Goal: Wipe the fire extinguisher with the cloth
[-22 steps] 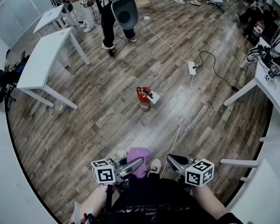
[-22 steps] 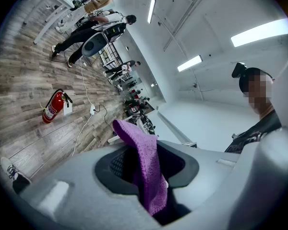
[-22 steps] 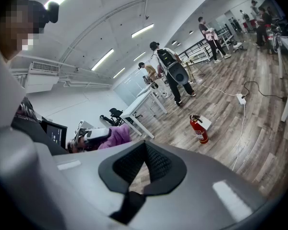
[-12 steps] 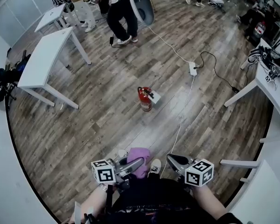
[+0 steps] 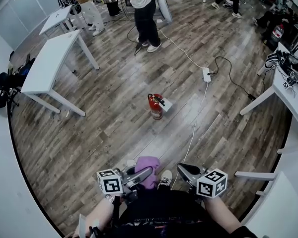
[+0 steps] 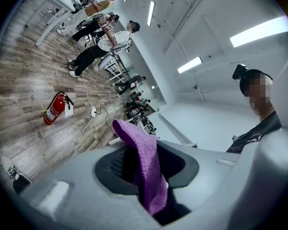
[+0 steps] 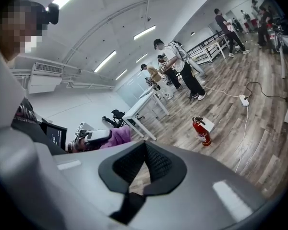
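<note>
**One cloth clamped, fire extinguisher well apart on the floor**

Both grippers sit at the near edge of the head view, just in front of the person's dark-clothed torso. The left gripper has its jaws clamped on the purple cloth. In the left gripper view the cloth runs up between the two dark pads, which stand narrowly apart around it. Its free end folds over above the jaw tips. The right gripper is closed with nothing in it: in the right gripper view its pads meet, and only wooden floor shows past them. The two grippers are side by side, near each other but not touching, and both point away from the person toward the far floor.

The red fire extinguisher stands upright on the wooden floor in the middle of the room, farther out than both grippers. A small white card sits just beside its upper part, on the right. A white cable runs along the floor from near the person's shoe, past the right of the extinguisher, to a power strip farther back.

A long white table stands at the far left, and another table at the right edge. Toward the far end of the room stands a person in a white top.
</note>
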A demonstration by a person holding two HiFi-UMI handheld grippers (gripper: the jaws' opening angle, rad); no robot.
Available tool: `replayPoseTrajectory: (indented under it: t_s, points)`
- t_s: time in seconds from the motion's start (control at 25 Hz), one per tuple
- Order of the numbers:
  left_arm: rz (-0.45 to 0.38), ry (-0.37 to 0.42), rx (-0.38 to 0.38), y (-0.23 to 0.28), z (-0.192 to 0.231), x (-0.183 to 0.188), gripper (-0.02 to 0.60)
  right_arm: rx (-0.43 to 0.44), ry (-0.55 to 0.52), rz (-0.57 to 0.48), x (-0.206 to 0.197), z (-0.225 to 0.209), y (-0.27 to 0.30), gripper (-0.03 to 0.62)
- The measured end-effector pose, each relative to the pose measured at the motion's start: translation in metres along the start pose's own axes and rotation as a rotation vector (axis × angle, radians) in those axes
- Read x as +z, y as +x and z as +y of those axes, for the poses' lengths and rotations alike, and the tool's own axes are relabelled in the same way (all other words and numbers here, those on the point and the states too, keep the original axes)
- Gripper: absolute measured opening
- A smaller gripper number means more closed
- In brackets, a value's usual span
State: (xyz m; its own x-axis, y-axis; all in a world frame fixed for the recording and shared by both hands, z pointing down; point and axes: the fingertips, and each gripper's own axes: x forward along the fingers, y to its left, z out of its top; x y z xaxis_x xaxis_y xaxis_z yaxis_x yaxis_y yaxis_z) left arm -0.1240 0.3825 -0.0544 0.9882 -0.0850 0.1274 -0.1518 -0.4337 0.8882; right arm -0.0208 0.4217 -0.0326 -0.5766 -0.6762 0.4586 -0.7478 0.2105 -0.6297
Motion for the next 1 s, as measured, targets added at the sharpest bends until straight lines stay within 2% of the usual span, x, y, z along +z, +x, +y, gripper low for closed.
replayPoseTrajectory:
  t_s: [0.48,1.0]
  points:
    - [-0.018,0.028,0.031,-0.002,0.006,0.036,0.101,0.012,0.001,-0.022,0.028,-0.006,0.011,0.005]
    - [-0.043,0.023,0.026,0.013,0.074,0.155,0.101,-0.085,0.031,-0.044,0.108,-0.045,0.065,0.005]
